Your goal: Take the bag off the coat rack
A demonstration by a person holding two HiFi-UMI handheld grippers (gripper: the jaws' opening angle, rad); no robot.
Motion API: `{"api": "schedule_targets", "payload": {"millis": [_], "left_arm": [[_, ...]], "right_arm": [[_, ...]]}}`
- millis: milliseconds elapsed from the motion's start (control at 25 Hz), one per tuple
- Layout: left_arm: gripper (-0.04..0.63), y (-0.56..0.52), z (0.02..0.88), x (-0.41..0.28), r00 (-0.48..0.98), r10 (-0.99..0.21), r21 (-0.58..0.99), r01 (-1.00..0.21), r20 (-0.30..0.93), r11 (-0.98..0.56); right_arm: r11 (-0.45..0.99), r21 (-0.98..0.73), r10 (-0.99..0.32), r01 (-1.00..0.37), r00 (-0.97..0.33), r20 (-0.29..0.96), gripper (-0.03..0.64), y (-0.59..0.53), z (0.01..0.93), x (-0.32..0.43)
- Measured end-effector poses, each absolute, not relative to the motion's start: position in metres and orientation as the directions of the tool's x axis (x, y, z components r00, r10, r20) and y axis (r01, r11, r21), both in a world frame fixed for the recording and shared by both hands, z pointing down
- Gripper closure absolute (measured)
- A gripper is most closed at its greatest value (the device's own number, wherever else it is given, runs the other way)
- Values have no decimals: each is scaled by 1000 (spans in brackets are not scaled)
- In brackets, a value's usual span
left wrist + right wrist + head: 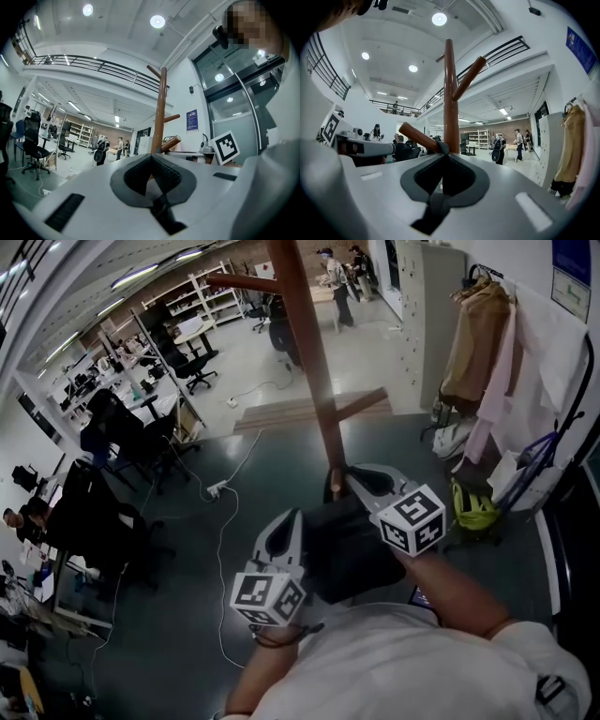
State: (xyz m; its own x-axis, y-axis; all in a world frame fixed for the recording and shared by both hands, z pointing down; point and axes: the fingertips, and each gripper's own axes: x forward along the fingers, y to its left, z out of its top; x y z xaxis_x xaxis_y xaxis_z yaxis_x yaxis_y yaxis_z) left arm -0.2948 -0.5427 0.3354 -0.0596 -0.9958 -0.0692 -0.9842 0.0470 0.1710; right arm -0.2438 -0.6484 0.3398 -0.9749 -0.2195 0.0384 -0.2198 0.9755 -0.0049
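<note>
Head view: the left tongs (284, 519) are pinched together on nothing, just left of the black bag (349, 545). The bag hangs lengthwise downward beside the pole of the coat rack (305, 352), its strap (438, 148) uppermost, looped over a low peg (417, 137). The right tongs (345, 484) are clamped on that strap.

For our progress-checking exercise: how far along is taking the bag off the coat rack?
Done: both grippers are at the coat rack. In hand: the right gripper seems shut on the strap looped over a peg. The left gripper is shut and empty beside the bag. Left: lift the strap off the peg and remove the bag.
</note>
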Motion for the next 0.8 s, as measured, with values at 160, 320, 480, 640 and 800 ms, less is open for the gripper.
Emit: {"api": "schedule_targets", "payload": {"millis": [160, 320, 480, 640, 800], "left_arm": [[589, -528, 333, -296, -49, -996, 173, -984, -80, 35], [589, -513, 326, -293, -32, -995, 169, -986, -97, 15], [589, -490, 319, -293, 6, -994, 179, -984, -111, -26], [589, -468, 315, -293, 39, -992, 171, -983, -119, -59], [589, -442, 318, -296, 77, -990, 183, -978, -122, -99]], "right_arm": [[973, 0, -229, -229, -973, -16, 589, -631, 323, -238], [970, -6, -245, -245, -968, -47, 589, -615, 309, -230], [963, -12, -270, -270, -960, -73, 591, -590, 299, -226], [956, -40, -294, -292, -952, -88, 591, -567, 297, -223], [942, -68, -333, -328, -938, -96, 591, -539, 299, -221]]}}
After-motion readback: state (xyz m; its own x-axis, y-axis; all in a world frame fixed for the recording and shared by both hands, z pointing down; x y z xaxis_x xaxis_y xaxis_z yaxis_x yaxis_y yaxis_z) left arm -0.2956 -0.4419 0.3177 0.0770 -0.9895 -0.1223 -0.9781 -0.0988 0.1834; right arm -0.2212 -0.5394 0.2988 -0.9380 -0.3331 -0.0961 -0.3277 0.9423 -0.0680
